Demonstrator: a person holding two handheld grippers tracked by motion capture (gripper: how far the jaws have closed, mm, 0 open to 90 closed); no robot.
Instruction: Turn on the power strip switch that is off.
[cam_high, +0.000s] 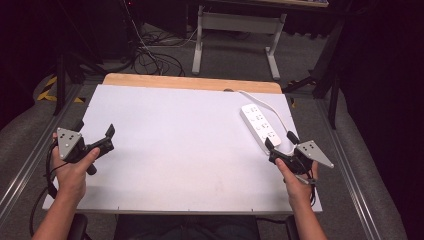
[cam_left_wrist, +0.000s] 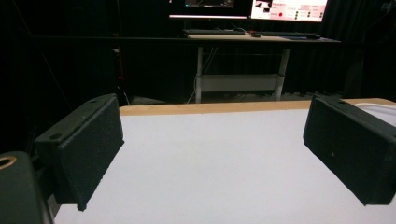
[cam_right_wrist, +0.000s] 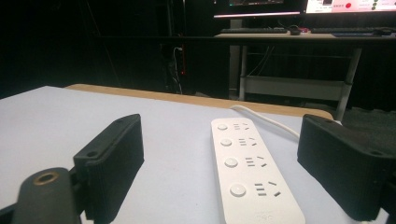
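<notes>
work barely begun at the white bench, power strip untouched.

from left to right: left claw poised low over the bare near-left part of the bench, jaws spread wide with nothing between them, plain white surface ahead in the left gripper view; right claw just short of the near end of the power strip, jaws likewise wide apart and gripping nothing, strip lying flat between and ahead of them in the right gripper view, four sockets and four round buttons facing up, none with a plug in it, white cord curling off toward the far wooden edge. no grasp made yet, by the look of it; everything left to do. no containers on the bench.
</notes>
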